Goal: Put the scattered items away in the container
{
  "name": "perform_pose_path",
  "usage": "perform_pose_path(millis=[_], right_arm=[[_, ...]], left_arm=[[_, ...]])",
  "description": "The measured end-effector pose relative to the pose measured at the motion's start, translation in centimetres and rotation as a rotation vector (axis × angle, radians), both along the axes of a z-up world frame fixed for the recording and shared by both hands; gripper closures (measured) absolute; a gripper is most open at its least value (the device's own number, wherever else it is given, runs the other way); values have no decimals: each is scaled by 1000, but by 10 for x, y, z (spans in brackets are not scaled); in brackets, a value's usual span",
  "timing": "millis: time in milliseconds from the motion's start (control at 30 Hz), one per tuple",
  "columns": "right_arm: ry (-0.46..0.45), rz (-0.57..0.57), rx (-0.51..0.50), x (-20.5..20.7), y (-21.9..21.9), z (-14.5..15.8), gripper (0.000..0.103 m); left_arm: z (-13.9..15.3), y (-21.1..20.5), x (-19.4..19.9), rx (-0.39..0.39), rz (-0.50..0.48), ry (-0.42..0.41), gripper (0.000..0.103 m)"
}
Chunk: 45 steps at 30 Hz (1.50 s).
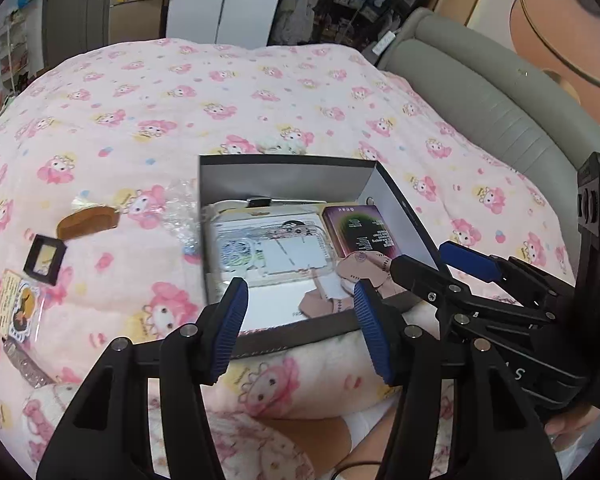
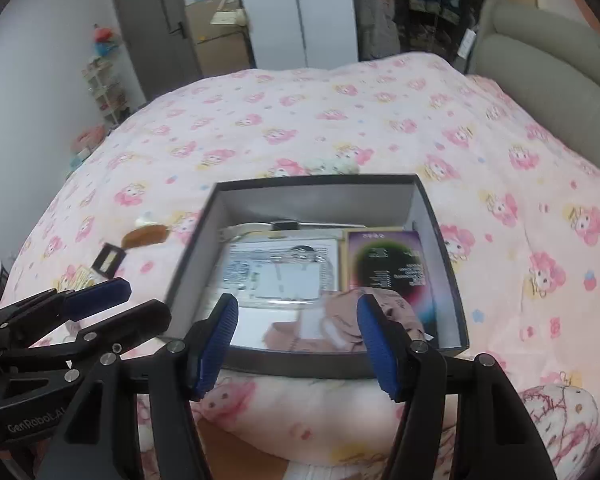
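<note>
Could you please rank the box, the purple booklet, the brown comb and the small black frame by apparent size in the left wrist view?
1. box
2. purple booklet
3. brown comb and small black frame: these look about alike, so I would not rank them.

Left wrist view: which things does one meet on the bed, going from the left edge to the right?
Yellow sticker card → small black frame → brown comb → clear plastic wrap → open box → right tongs.
</note>
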State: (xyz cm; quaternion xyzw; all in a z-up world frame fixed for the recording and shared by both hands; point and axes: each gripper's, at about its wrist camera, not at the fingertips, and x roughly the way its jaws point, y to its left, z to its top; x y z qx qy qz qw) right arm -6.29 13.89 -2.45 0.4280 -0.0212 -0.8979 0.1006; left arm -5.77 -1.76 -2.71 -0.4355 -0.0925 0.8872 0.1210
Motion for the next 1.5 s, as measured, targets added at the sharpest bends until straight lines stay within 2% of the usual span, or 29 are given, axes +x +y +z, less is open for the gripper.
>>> perform_pose_path(millis=[100, 200, 267, 467, 567, 700, 767, 833, 933, 1067, 1167, 1233, 1267, 1433, 1500], right_arm=[[15, 46, 21, 7, -21, 6, 45], [31, 135, 46, 12, -52, 6, 45], [2, 202, 25, 10, -75, 2, 45], [-49, 373, 27, 5, -159, -11, 46], [-116, 469, 0, -1, -207, -23, 47], [-262, 597, -74, -12, -267, -51, 47], [-339, 623, -99, -17, -289, -64, 47], [-373, 631, -77, -21, -307, -74, 47], [-382, 648, -18, -23, -325, -82, 47], [-409, 641, -10, -29, -329, -93, 47], [-436, 619, 23, -36, -328, -107, 47], [-442, 612, 39, -39, -326, -111, 47], [-445, 609, 42, -40, -324, -114, 47], [-478, 585, 19, -49, -316, -122, 47], [-482, 576, 0, -53, -315, -122, 47]], left_arm=[[0, -19, 14, -12, 30, 4, 47], [-6, -48, 29, 20, 74, -6, 47], [-11, -72, 38, 38, 120, -16, 47], [-23, -150, 67, 32, 306, -27, 48], [-37, -196, 81, 87, 410, -51, 48], [-68, -250, 93, 165, 547, -107, 48], [-90, -274, 97, 201, 612, -151, 48], [-115, -293, 96, 244, 651, -210, 48], [-148, -310, 89, 291, 669, -304, 48], [-195, -314, 74, 371, 637, -435, 48], [-216, -310, 60, 377, 613, -482, 48], [-220, -309, 50, 383, 592, -486, 49], [-221, -309, 45, 391, 583, -489, 56], [-216, -310, 30, 420, 591, -500, 62], [-211, -314, 25, 487, 622, -487, 69]])
